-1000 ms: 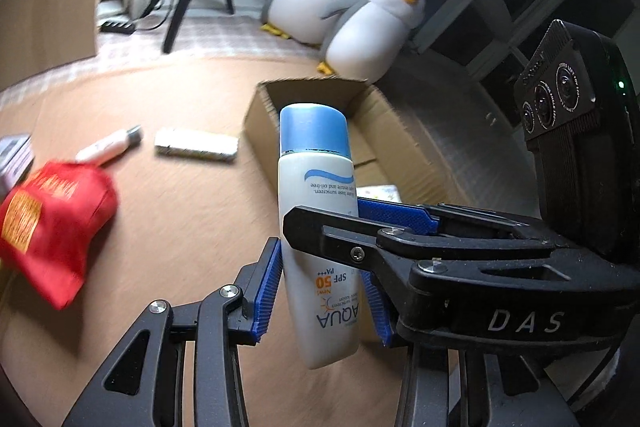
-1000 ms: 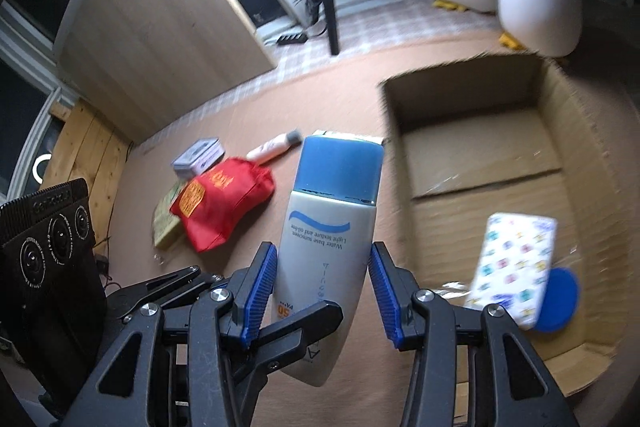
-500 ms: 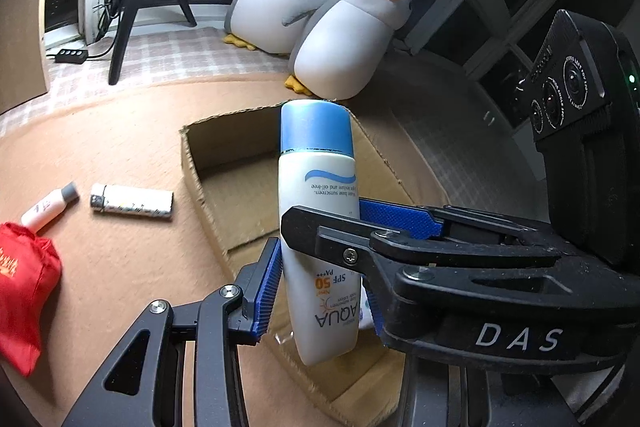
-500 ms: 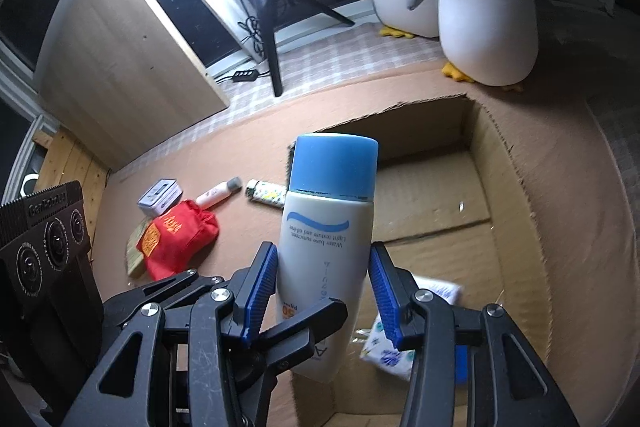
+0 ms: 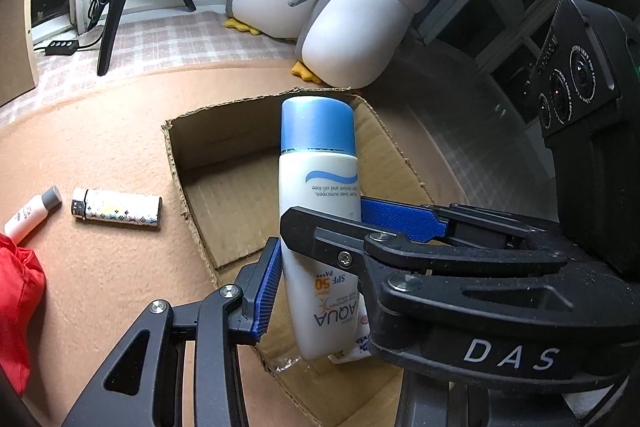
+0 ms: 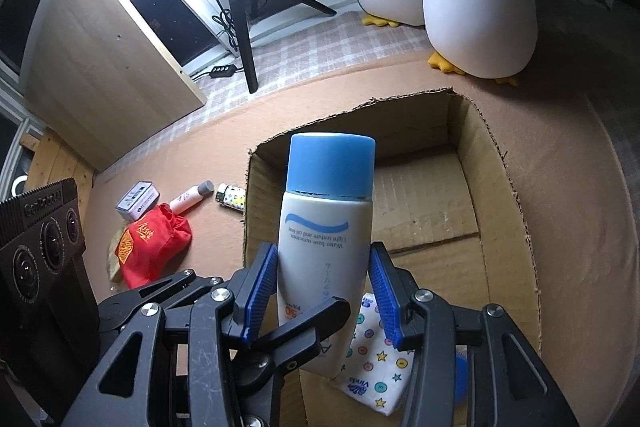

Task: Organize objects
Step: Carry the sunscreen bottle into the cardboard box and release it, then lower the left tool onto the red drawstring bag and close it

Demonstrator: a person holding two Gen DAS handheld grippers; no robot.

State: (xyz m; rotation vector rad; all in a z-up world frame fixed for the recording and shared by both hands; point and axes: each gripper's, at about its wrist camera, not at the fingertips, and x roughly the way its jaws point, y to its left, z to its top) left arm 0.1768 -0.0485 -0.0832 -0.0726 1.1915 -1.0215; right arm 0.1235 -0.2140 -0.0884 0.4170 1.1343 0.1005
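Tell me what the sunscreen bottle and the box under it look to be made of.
Sunscreen bottle: apparently smooth, slightly glossy white plastic with a matte blue cap; print sits directly on the body.
Cardboard box: brown corrugated cardboard, matte; its cut rim is ragged and fluting lines show on the floor flaps.

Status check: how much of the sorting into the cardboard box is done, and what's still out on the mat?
Done: a tissue pack and a blue round item lie in the cardboard box. In hand: the sunscreen bottle, gripped by both the right tool and left tool, is held above the box. Left on the mat: lighter, small tube, red pouch and tin.
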